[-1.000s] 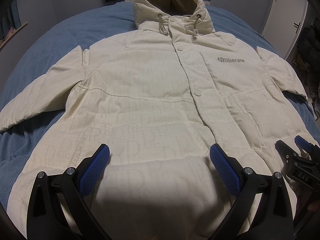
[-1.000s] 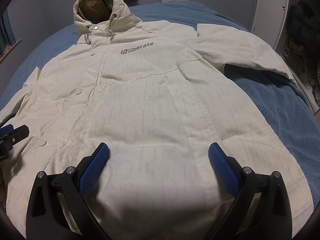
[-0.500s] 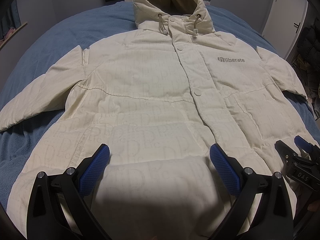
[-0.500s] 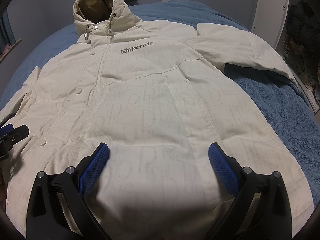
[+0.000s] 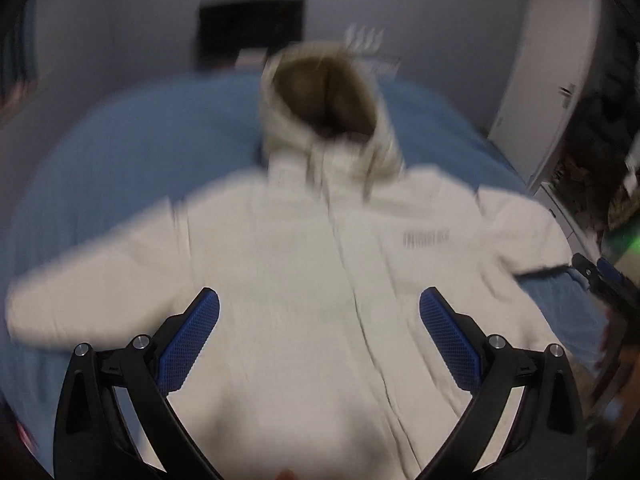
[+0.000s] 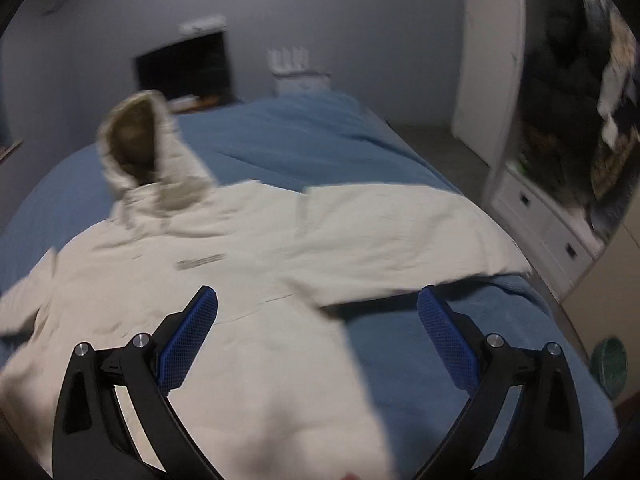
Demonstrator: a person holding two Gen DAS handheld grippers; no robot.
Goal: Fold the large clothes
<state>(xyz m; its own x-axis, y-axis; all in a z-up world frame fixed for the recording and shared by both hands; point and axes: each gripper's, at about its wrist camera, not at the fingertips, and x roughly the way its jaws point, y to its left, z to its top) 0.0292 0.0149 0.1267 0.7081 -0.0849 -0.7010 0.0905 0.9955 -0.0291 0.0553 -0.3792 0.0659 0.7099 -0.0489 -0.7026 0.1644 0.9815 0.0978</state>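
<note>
Blue bedding (image 6: 304, 148) covers the bed from edge to edge, with grey wall behind it and a white wardrobe (image 6: 492, 80) standing close along the right side. On it lies the cream hooded jacket (image 5: 320, 280), front up, hood (image 5: 324, 108) toward the wall, both sleeves spread out. Bare blanket shows beyond the hood and past the right sleeve (image 6: 400, 236), which reaches nearly to the bed's edge by the drawers. The left gripper (image 5: 320, 344) hangs over the jacket's lower front, its blue pads (image 5: 188, 348) spread wide with nothing between them. The right gripper (image 6: 318, 344) is likewise agape and empty, one pad over the jacket's side, the other over blanket. Both views are smeared with motion. Half a second ago both cameras looked steeply down on the chest; now they have tipped up, showing far more wall and room, and the right one has swung out toward the sleeve.
</note>
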